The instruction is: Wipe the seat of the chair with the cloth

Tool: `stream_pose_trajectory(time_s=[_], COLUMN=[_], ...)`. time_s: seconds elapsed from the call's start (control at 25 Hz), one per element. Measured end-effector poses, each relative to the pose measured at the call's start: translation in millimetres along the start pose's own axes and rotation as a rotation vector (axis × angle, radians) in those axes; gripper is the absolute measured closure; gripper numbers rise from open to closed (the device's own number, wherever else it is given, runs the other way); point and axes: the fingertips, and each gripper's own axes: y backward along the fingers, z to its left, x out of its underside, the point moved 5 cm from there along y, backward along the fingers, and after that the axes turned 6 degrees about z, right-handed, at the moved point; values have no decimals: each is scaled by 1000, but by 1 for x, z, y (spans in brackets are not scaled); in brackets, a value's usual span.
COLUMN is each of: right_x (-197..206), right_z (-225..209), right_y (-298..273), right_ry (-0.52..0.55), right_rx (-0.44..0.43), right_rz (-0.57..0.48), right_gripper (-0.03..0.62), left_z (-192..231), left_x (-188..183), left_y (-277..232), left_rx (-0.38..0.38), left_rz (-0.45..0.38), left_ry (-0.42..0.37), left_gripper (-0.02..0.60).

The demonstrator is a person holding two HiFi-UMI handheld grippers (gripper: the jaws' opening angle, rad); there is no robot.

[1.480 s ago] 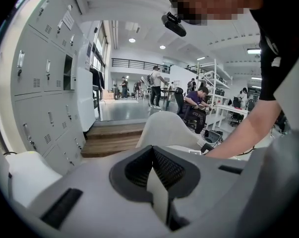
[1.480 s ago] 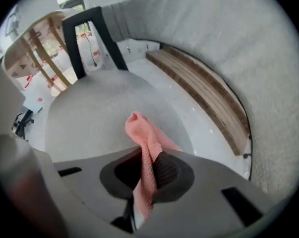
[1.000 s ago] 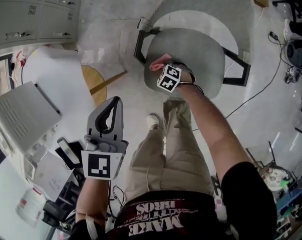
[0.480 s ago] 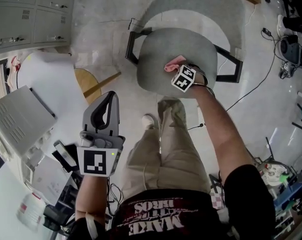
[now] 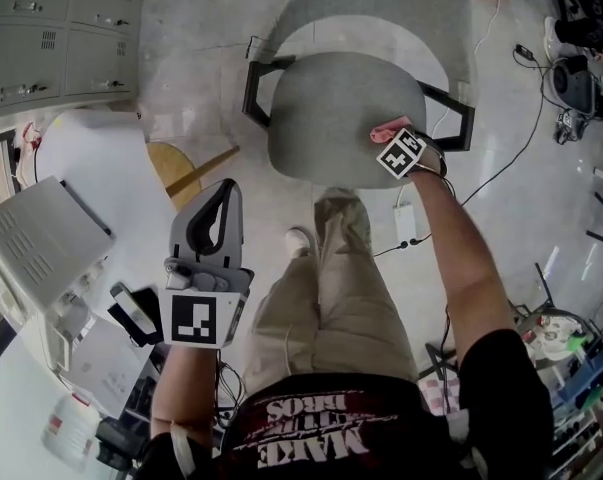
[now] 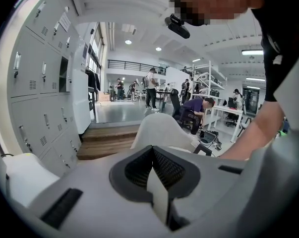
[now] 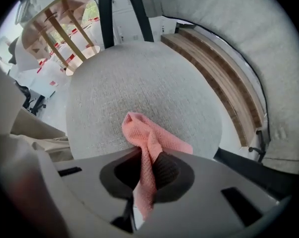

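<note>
A grey upholstered chair with a round seat (image 5: 341,108) and curved backrest stands in front of me. My right gripper (image 5: 389,133) is at the seat's right edge, shut on a pink cloth (image 5: 386,128). In the right gripper view the pink cloth (image 7: 148,145) is pinched between the jaws and lies against the grey seat (image 7: 139,88). My left gripper (image 5: 216,223) is held away from the chair, over the floor at the left, shut with nothing in it. The left gripper view shows its jaws together (image 6: 156,182), pointing into the room.
Black armrests (image 5: 256,83) flank the seat. Grey lockers (image 5: 51,18) stand at the upper left, a white table with a printer (image 5: 41,248) at the left. A wooden disc (image 5: 181,163) lies on the floor. Cables and equipment (image 5: 571,78) sit at the right.
My right gripper has slid the pink cloth across the seat from its left front part to its right edge. The left gripper has stayed about where it was.
</note>
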Motion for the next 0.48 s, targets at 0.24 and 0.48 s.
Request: stream_pose_trajectory(time_s=[0.24,0.48], right_x=[-62,-148], right_z=[66,170], right_y=[43,41], right_ry=[77,294], right_rx=[-14,-123], right_rz=[-245,-337], right_gripper=[562,562], left_z=[-15,-16], left_x=[8,13], left_y=[4,13], left_rx=[52,46], left_rz=[4,19], left_ry=[8,-9], left_gripper=[576,575])
